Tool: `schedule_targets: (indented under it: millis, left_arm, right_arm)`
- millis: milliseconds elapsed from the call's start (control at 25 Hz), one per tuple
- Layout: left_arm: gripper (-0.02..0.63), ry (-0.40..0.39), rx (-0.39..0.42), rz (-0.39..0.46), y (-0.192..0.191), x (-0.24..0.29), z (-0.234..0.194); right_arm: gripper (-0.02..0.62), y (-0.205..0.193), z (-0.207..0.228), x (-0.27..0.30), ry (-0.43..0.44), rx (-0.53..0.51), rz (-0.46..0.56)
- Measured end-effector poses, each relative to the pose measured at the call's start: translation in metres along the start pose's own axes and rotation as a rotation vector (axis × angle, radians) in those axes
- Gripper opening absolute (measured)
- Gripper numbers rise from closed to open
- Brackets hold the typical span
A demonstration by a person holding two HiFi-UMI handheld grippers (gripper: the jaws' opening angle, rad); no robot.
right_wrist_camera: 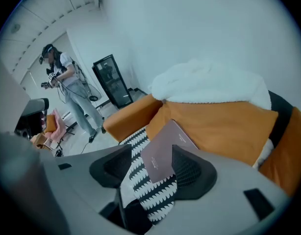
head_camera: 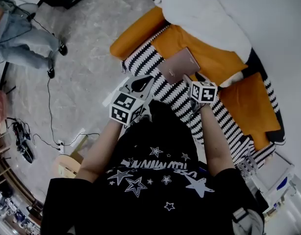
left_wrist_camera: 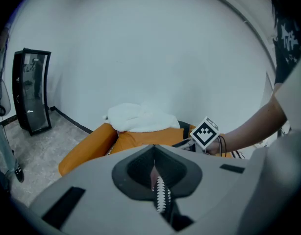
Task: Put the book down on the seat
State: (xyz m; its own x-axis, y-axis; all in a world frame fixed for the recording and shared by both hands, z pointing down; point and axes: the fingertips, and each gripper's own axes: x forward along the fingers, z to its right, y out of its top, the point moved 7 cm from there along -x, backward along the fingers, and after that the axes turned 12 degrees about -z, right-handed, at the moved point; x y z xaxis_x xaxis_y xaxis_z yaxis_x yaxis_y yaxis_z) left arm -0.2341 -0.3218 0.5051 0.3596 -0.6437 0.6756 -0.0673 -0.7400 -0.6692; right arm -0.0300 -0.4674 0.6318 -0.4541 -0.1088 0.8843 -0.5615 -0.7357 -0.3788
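A mauve book (head_camera: 177,65) lies on the black-and-white zigzag seat (head_camera: 172,99) of the sofa, its far edge against an orange back cushion (head_camera: 209,58). My right gripper (head_camera: 192,78) is just behind the book's near corner. In the right gripper view the book (right_wrist_camera: 163,148) shows between the wide-apart jaws of that gripper (right_wrist_camera: 150,169), and the pads (right_wrist_camera: 192,173) do not press on it. My left gripper (head_camera: 140,84) hovers over the seat's front left corner. In its own view the left gripper (left_wrist_camera: 154,173) has its jaws together, nothing between them.
A white blanket (head_camera: 204,13) is piled on the sofa back, and an orange armrest (head_camera: 136,33) ends the sofa at the left. Another orange cushion (head_camera: 248,106) lies to the right. A person (right_wrist_camera: 67,92) stands across the room by a black cabinet (right_wrist_camera: 113,80). Cables (head_camera: 50,111) run over the floor.
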Motion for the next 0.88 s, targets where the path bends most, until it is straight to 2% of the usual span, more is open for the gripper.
schedule_targets:
  millis: [80, 200, 400, 520, 640, 880]
  left_arm:
    - [0.008, 0.002, 0.01, 0.018, -0.006, -0.013, 0.006]
    - [0.008, 0.0, 0.01, 0.048, -0.019, -0.034, 0.021]
    - [0.008, -0.018, 0.027, 0.066, -0.049, -0.073, 0.035]
    - [0.008, -0.032, 0.044, 0.067, -0.066, -0.086, 0.043]
    - [0.009, -0.061, 0.059, 0.068, -0.077, -0.095, 0.054]
    - [0.008, -0.126, 0.12, 0.082, -0.084, -0.102, 0.083]
  right_arm:
    - [0.251, -0.007, -0.013, -0.012, -0.006, 0.005, 0.035]
    - [0.162, -0.024, -0.027, -0.034, -0.045, 0.0, 0.068]
    - [0.148, -0.059, -0.066, -0.06, -0.031, 0.002, 0.14]
    - [0.112, -0.083, -0.086, -0.082, -0.043, 0.024, 0.193]
    - [0.071, -0.109, -0.097, -0.106, -0.066, 0.072, 0.232]
    - [0.058, -0.152, -0.107, -0.147, -0.077, 0.142, 0.291]
